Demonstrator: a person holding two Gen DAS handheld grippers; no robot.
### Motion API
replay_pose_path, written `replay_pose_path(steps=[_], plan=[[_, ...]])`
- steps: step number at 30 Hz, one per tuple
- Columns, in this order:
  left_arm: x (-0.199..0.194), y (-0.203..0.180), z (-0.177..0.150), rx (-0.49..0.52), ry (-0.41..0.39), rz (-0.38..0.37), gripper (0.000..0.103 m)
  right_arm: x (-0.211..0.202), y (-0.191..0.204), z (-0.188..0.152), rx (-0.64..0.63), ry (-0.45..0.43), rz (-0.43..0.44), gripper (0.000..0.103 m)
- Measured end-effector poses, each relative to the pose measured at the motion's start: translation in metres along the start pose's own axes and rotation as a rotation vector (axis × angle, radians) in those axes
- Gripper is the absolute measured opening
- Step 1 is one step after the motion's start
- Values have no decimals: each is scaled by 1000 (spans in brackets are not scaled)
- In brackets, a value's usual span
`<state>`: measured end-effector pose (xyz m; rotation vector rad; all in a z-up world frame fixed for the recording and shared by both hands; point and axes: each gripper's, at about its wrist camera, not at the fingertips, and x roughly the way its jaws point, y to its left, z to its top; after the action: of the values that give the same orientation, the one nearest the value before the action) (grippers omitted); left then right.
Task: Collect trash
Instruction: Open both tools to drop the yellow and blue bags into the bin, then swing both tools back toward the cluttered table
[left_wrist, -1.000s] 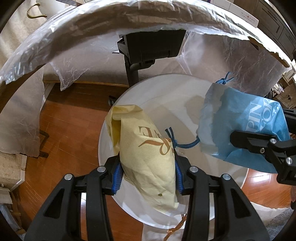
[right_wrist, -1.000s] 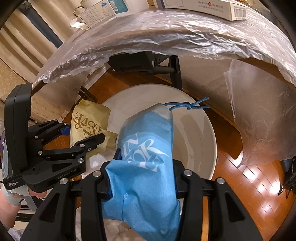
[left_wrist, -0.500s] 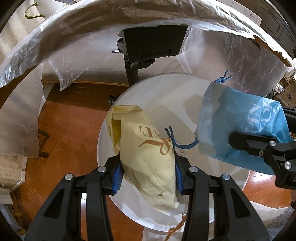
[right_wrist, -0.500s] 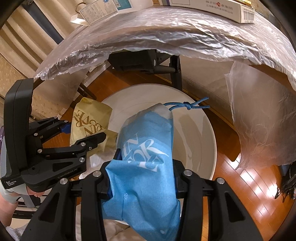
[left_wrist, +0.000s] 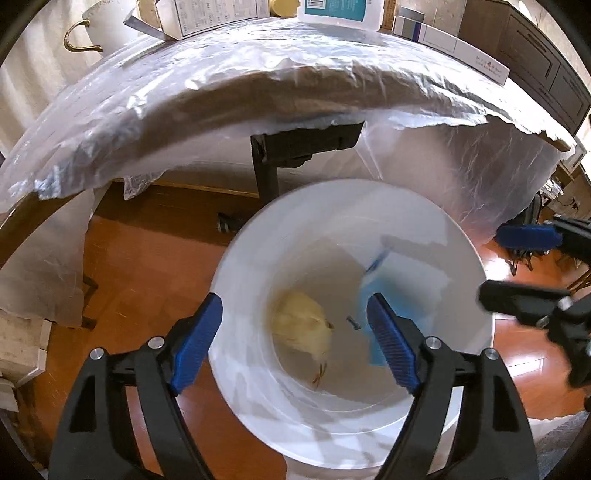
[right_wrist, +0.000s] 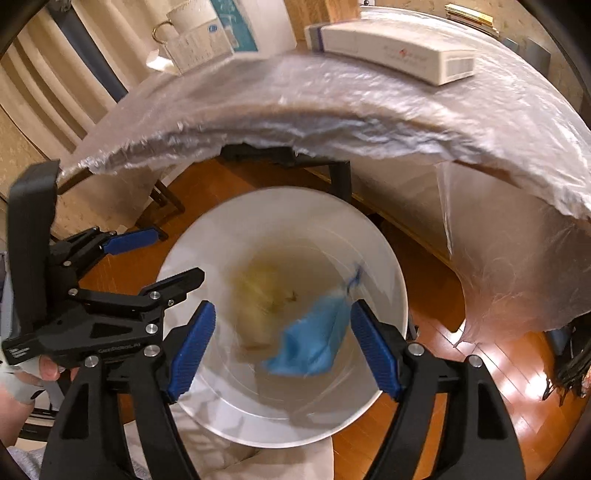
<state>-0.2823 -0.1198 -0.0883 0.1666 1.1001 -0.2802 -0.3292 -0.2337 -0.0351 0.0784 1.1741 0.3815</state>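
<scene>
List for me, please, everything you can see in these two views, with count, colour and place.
Bin: one, white, on the wooden floor below both grippers.
Yellow bag: one, pale yellow, inside the bin, blurred.
Blue bag: one, blue, inside the bin beside the yellow bag, blurred.
Table: one, covered in clear plastic sheet, behind the bin.
Boxes: several, mostly white, on the table.
Left gripper: black with blue pads, jaws opening, nothing between them.
Right gripper: black with blue pads, jaws opening, nothing between them.

Both tongs opening, yellow bag (left_wrist: 301, 326) and blue bag (right_wrist: 314, 341) dropped into bin (left_wrist: 258, 406)
</scene>
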Motion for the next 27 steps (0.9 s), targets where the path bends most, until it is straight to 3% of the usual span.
replay_pose_path(steps=[4,8,15,19,21,22,23,25,27], plan=[[-1,6,0,-29,14,-19,82,-13,-4,0,5,-22,-7,77],[-4,11,0,-49,17,-28,82,-23,-9,-1,12,-49,-23,85],[-22,16,2,-77,-4,-46,82,-44,-18,-6,34,-79,10,86],[-89,19,3,-84,-173,-60,82,-105,-6,-8,-4,-225,37,87],[-132,26,10,-101,-293,-79,85,-138,-3,-4,-19,-332,43,93],[-149,30,16,-108,-355,-73,99,-159,0,-1,-39,-421,31,99],[-167,34,21,-117,-429,-59,102,-171,2,2,-55,-482,22,99],[-203,46,27,-149,-626,-28,102,-205,10,9,-111,-682,-10,99],[-212,56,39,-204,-685,5,102,-215,10,19,-116,-767,-24,99]])
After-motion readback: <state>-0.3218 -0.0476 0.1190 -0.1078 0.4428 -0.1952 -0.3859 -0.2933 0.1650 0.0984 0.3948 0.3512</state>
